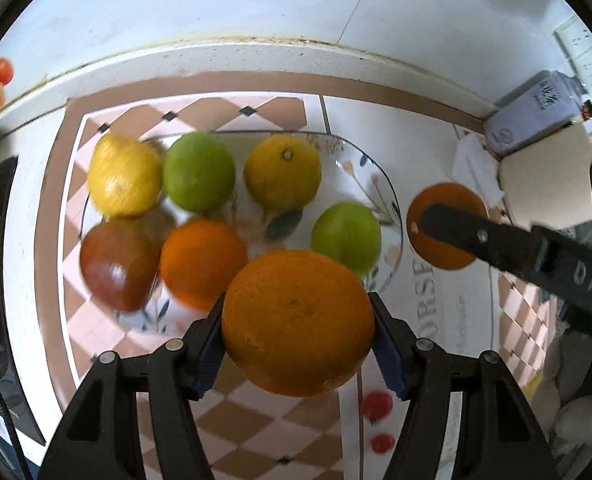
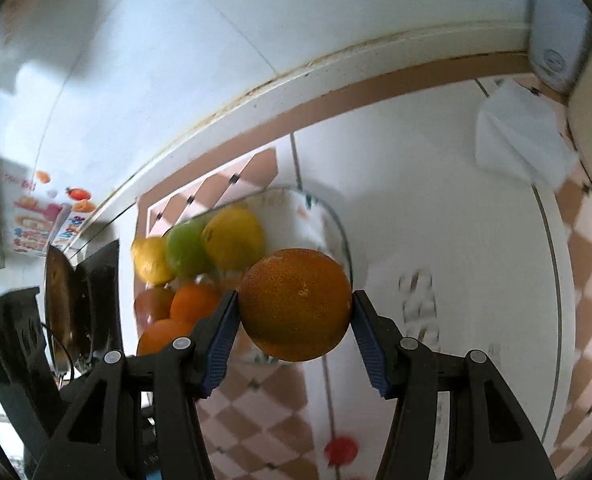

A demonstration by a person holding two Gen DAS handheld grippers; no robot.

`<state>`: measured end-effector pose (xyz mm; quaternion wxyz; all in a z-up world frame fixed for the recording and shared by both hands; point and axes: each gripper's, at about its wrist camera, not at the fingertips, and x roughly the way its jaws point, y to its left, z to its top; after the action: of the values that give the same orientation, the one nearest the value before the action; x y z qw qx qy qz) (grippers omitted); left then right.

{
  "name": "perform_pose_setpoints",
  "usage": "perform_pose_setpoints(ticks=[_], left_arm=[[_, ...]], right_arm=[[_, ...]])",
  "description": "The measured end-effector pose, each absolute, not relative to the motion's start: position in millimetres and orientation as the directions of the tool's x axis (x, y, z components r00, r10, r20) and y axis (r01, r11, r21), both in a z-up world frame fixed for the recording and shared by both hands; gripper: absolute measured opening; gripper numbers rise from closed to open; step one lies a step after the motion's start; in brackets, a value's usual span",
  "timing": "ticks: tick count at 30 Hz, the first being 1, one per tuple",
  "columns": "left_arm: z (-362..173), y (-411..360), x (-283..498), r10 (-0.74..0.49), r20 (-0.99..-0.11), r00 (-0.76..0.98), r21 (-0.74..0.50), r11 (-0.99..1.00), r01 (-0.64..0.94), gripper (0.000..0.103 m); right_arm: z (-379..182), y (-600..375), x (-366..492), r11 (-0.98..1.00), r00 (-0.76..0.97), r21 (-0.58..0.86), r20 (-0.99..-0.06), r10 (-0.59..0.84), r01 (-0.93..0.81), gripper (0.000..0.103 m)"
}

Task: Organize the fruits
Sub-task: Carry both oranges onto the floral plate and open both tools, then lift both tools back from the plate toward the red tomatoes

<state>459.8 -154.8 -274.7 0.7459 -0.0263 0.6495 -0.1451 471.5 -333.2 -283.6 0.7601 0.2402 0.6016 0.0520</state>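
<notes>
My left gripper point(image 1: 298, 326) is shut on a large orange point(image 1: 298, 322), held above the near edge of a glass plate point(image 1: 390, 196). On the plate lie a lemon point(image 1: 124, 176), two green limes point(image 1: 198, 172) point(image 1: 346, 234), a yellow citrus point(image 1: 282, 172), a small orange point(image 1: 202, 262) and a red-brown fruit point(image 1: 118, 266). My right gripper point(image 2: 294, 316) is shut on a darker orange point(image 2: 296, 304), to the right of the plate point(image 2: 338, 232); it also shows in the left wrist view point(image 1: 446, 226).
The plate sits on a checkered pink and brown mat point(image 1: 256, 420) on a white counter against a tiled wall point(image 1: 216, 0). A grey canister point(image 1: 532, 116) and white paper point(image 2: 516, 136) stand at the back right. A printed box point(image 2: 36, 212) and a dark pan point(image 2: 80, 300) are at left.
</notes>
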Motion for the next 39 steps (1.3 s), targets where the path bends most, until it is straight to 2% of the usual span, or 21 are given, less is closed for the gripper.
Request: perform_pose_setpoints(ticks=[12,14,17,19,20,21,28,34,39], left_arm=[[-296.6,-159.6,472.7,-0.205,-0.977,0.061,-0.196,0.972,0.133,0.062],[-297.5,-159.6,473.6,-0.202,-0.978,0.054,-0.195,0.973,0.123,0.063],[-300.6,-159.7,475.1,-0.213,-0.976,0.042,-0.208,0.973,0.101,0.063],[-301.5,-160.4,474.8,-0.23,-0.973,0.034,-0.226,0.97,0.093,0.076],[-300.6,-160.9,473.5,-0.231,-0.972,0.033,-0.227,0.97,0.091,0.088],[-299.1,-160.9,471.6,-0.219,-0.975,0.039,-0.215,0.972,0.096,0.091],[-275.5,-148.0,458.6,-0.161,-0.98,0.115,-0.148,0.982,0.115,0.092],[-245.1,-110.0,442.3,0.015,-0.964,0.266,0.034,0.997,0.069,0.092],[-241.9,-78.1,429.6,0.041,-0.963,0.267,0.049,0.999,0.023,0.092]], right_arm=[[-331.4,-325.9,526.4,0.889,0.163,0.415,-0.907,0.388,0.194,0.06],[-336.1,-325.4,530.6,0.885,0.146,0.423,-0.905,0.4,0.195,0.075],[-331.5,-325.6,532.5,0.893,0.15,0.409,-0.91,0.386,0.187,0.081],[-328.1,-326.9,532.0,0.9,0.153,0.396,-0.916,0.372,0.184,0.092],[-326.3,-328.3,531.0,0.903,0.156,0.388,-0.919,0.363,0.184,0.093],[-324.4,-329.7,529.5,0.907,0.158,0.378,-0.923,0.352,0.185,0.093],[-309.6,-335.8,507.4,0.933,0.18,0.314,-0.942,0.282,0.179,0.095],[-287.9,-315.3,471.4,0.98,0.221,0.167,-0.965,0.141,0.104,0.096],[-275.4,-291.5,443.3,0.99,0.24,0.123,-0.965,0.103,0.07,0.096]])
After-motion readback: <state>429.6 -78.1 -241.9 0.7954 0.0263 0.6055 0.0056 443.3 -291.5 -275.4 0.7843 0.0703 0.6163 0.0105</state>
